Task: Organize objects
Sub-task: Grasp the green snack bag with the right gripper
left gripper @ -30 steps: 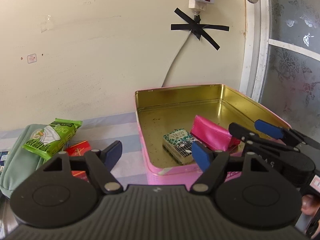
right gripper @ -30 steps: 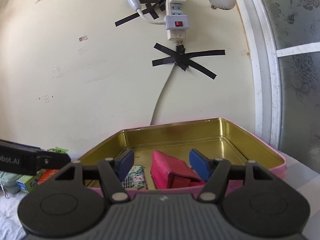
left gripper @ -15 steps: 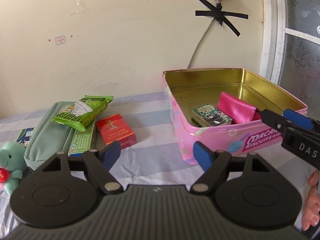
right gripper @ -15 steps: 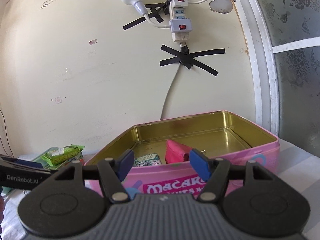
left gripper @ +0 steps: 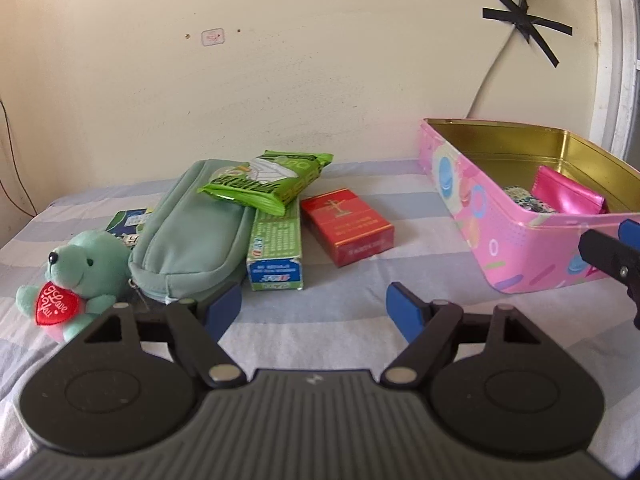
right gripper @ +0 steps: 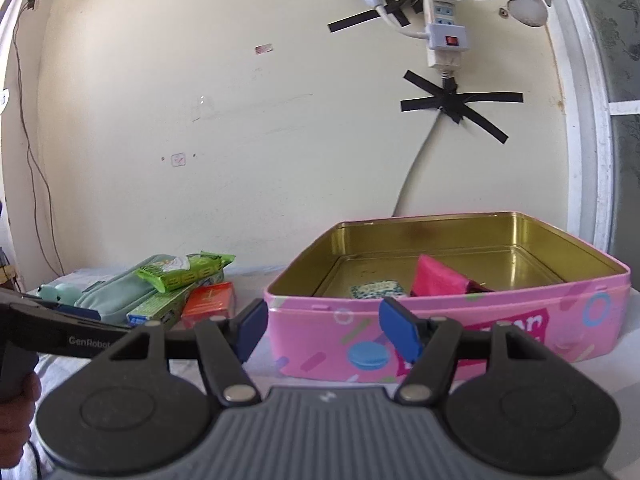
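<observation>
A pink biscuit tin (left gripper: 472, 200) (right gripper: 480, 316) stands open on the striped cloth, holding a pink pouch (left gripper: 564, 196) (right gripper: 436, 280) and a small patterned box (left gripper: 528, 199) (right gripper: 376, 290). Left of it lie a red pack (left gripper: 346, 226) (right gripper: 210, 300), a green-blue carton (left gripper: 276, 252), a green snack packet (left gripper: 268, 180) (right gripper: 186, 270), a mint pencil case (left gripper: 188, 232) and a teal teddy bear (left gripper: 70, 276). My left gripper (left gripper: 314, 312) is open and empty, in front of the carton and red pack. My right gripper (right gripper: 322, 328) is open and empty before the tin's near wall.
A cream wall runs behind everything, with a cable (right gripper: 412, 176) taped by black crosses and a power strip (right gripper: 444, 28) above the tin. A window frame (right gripper: 588, 120) rises at the right. A dark card (left gripper: 130, 220) lies behind the bear. Bare striped cloth (left gripper: 400, 276) lies between pack and tin.
Both grippers have drawn back from over the tin. The left one swung left and now faces the loose items; the right now sees the tin's outer wall. Both stayed open.
</observation>
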`<action>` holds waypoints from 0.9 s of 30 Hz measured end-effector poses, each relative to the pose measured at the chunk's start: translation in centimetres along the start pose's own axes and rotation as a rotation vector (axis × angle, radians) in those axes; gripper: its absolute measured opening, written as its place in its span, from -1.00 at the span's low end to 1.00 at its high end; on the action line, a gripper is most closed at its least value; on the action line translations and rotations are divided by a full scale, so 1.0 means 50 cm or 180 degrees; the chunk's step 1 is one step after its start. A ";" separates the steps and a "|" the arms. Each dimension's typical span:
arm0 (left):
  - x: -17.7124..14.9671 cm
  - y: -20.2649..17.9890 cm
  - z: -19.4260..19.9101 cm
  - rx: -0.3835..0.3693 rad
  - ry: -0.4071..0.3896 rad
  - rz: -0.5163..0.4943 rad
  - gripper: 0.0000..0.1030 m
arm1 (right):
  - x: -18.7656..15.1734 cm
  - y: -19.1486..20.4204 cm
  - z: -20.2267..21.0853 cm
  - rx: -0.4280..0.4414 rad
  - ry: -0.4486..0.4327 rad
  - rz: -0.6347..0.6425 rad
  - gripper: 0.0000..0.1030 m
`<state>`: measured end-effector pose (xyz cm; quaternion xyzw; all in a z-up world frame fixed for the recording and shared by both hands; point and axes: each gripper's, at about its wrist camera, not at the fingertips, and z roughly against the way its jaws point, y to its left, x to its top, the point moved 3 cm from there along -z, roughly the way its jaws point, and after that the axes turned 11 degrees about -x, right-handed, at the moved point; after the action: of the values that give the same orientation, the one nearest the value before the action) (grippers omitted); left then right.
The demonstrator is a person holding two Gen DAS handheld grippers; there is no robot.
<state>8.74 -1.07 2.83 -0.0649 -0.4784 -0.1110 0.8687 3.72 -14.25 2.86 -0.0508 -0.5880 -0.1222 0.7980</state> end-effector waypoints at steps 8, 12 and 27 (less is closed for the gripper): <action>-0.027 0.094 0.007 0.0217 -0.0090 0.0181 0.58 | -0.012 0.084 0.015 0.0264 0.0085 0.0436 0.24; -0.036 0.166 0.012 0.0379 -0.0156 0.0523 0.58 | -0.020 0.143 0.000 0.0462 0.0190 0.0677 0.24; -0.038 0.194 0.038 0.0390 -0.0606 0.0597 0.58 | 0.094 0.313 -0.244 0.0992 0.1029 0.0030 0.18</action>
<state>8.66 8.99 2.18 -0.0663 -0.5564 0.0068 0.8282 20.30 -2.53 4.62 0.0906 -0.4640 -0.0328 0.8805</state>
